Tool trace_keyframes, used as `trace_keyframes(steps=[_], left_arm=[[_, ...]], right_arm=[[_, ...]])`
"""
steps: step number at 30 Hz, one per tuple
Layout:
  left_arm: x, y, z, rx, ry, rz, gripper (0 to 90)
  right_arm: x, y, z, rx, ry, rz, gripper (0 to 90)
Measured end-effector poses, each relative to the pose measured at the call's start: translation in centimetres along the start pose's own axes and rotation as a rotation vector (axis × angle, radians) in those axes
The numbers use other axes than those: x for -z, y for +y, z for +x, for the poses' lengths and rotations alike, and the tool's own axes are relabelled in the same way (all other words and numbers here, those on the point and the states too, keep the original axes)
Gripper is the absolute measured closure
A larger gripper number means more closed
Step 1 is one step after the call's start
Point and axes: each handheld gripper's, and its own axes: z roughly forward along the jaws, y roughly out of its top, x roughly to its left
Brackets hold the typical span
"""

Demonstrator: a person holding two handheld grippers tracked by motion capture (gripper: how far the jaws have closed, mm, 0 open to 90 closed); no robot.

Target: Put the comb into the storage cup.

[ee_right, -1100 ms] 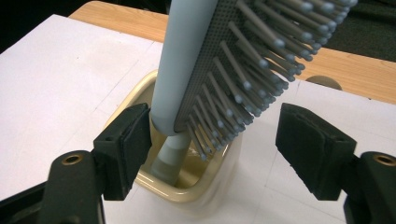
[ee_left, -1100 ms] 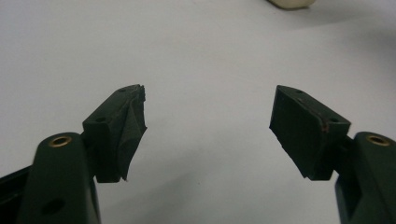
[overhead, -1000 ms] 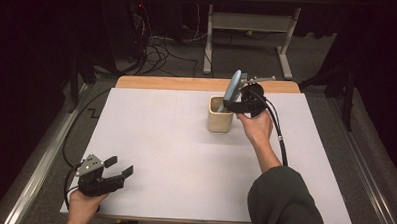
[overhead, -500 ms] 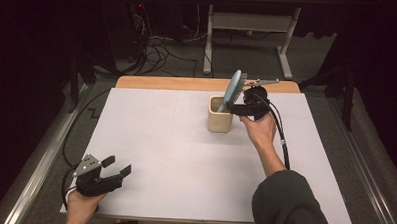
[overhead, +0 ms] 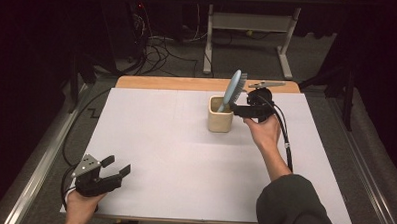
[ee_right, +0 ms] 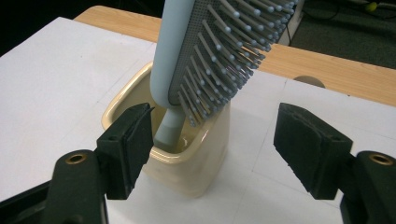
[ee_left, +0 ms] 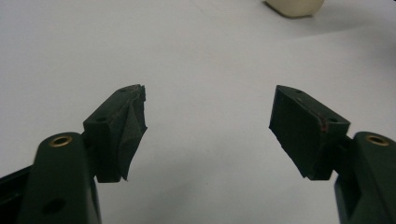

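A light-blue hairbrush (overhead: pixel 234 88) stands handle-down in a cream cup (overhead: pixel 219 120) at the back middle of the white table (overhead: pixel 185 156). It leans to the right, bristles toward my right gripper (overhead: pixel 235 110). That gripper sits just right of the cup, pointing at it, and is open. In the right gripper view its jaws stand wide on either side of the cup (ee_right: pixel 187 163) and the brush (ee_right: pixel 210 51), and my right gripper (ee_right: pixel 215 135) touches neither. My left gripper (overhead: pixel 115 166) rests at the front left, open with nothing between its jaws; the left gripper view (ee_left: pixel 208 126) shows bare table.
A wooden strip (overhead: pixel 187 83) runs along the table's far edge. Beyond it are cables and a metal stand (overhead: pixel 249 33) on the dark floor. The cup's base (ee_left: pixel 294 5) shows at the top of the left gripper view. A cable trails from the right gripper along the forearm.
My right gripper has drawn back slightly from the brush toward the person. The brush stays leaning in the cup. My left gripper has not moved.
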Motion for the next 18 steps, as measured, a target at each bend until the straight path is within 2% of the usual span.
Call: trace_keyframes(steps=[18], left_arm=[[-0.1,0.0,0.0,0.000,0.000,0.006,27.7]], right_arm=[[1.4,-0.7,-0.8,-0.010,-0.003,-0.019,28.9]])
